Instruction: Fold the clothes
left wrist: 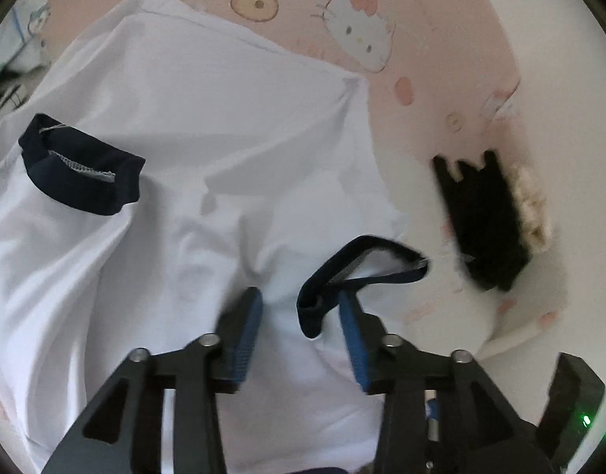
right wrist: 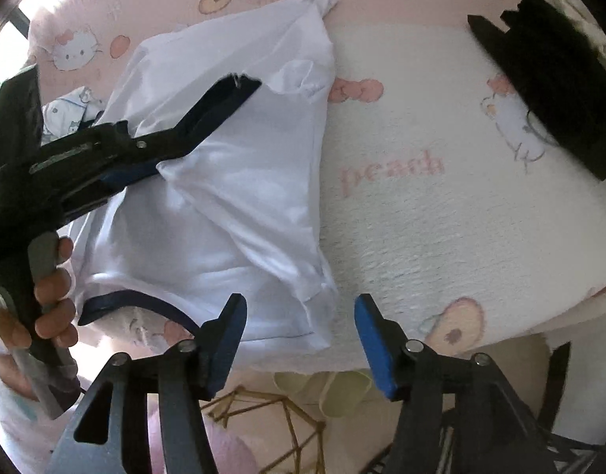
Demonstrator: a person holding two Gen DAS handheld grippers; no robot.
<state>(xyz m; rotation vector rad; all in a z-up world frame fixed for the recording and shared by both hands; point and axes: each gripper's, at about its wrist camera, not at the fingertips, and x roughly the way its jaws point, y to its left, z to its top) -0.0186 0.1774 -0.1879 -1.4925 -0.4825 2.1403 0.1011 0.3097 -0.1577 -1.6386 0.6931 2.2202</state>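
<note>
A white T-shirt (left wrist: pixel 224 138) with navy trim lies rumpled on the bed. One navy sleeve cuff (left wrist: pixel 81 173) rests at the left. My left gripper (left wrist: pixel 299 300) is open around a bunch of the shirt's fabric, with the other navy cuff (left wrist: pixel 362 260) just past its right finger. From the right wrist view, the left gripper (right wrist: pixel 239 83) reaches over the T-shirt (right wrist: pixel 231 197), a hand (right wrist: pixel 54 308) on its handle. My right gripper (right wrist: pixel 299 316) hangs open over the shirt's near corner, with nothing between its fingers. The navy neckline (right wrist: pixel 133 304) curves at the lower left.
The bed has a pink cartoon-cat sheet (left wrist: pixel 362 31) and a white fluffy blanket (right wrist: pixel 441 217). A black notched object (left wrist: pixel 480 217) (right wrist: pixel 559 79) lies on the blanket at the right. Patterned clothes (left wrist: pixel 22 39) are piled at the far left. Below the bed edge stands a wooden-stick frame (right wrist: pixel 283 407).
</note>
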